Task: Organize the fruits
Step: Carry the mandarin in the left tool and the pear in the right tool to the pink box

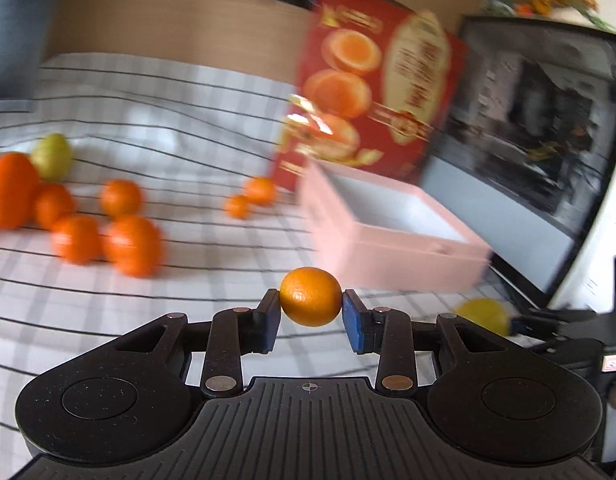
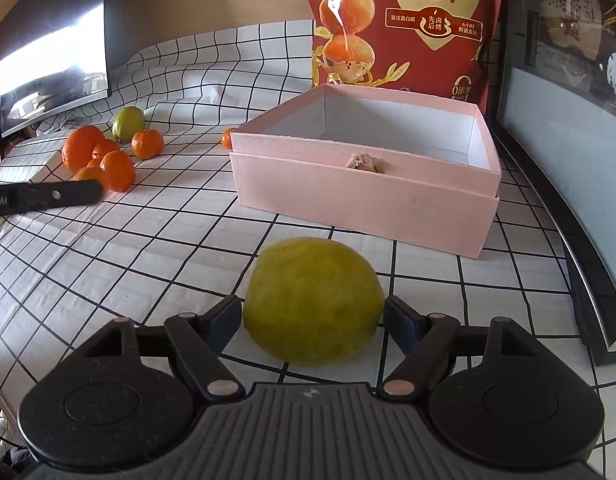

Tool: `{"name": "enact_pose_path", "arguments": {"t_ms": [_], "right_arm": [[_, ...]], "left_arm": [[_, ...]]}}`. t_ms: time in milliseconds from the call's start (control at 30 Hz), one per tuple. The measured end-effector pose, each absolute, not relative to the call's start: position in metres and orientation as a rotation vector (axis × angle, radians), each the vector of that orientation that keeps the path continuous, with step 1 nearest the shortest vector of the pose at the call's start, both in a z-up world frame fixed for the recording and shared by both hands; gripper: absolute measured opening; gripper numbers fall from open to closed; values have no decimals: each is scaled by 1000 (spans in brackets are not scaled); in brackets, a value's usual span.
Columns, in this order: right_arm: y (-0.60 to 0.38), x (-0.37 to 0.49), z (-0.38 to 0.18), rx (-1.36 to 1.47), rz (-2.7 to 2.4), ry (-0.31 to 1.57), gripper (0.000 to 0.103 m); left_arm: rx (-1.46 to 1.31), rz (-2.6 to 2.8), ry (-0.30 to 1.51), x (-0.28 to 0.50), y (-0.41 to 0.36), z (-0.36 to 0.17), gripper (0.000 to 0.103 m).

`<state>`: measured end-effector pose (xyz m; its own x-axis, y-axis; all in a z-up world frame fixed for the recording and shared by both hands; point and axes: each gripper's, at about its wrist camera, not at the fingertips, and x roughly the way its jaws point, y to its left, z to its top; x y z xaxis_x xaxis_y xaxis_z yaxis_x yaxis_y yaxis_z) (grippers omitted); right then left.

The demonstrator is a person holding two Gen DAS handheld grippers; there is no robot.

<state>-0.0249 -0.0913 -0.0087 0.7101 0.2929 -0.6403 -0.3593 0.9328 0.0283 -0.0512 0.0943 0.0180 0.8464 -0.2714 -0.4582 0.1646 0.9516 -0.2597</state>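
While the left claw (image 1: 311, 312) pinches a small orange (image 1: 310, 297) aloft, the right claw (image 2: 312, 320) straddles a lemon (image 2: 312, 300), spread

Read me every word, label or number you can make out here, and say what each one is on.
"蛋": large gold character on the red snack bag behind the pink box.
"先卤后烤": gold emblem on that bag.
"0添加": bag's lower right corner, partly hidden.
"富含蛋白质": small, left of the emblem; the small print to its right is too small to read.
Left wrist view: the bag's print is blurred and unreadable.
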Motion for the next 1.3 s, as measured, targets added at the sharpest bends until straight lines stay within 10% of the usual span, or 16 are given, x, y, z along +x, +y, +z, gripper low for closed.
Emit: {"name": "enact_pose_path", "arguments": {"t_ms": [900, 1300], "right_arm": [[-99, -42, 3, -131, 377, 631, 87], [-94, -39, 5, -147, 370, 663, 65]], "left_arm": [[-174, -227, 617, -43, 48, -10, 38], [-134, -197, 626, -43, 42, -11, 38]]}}
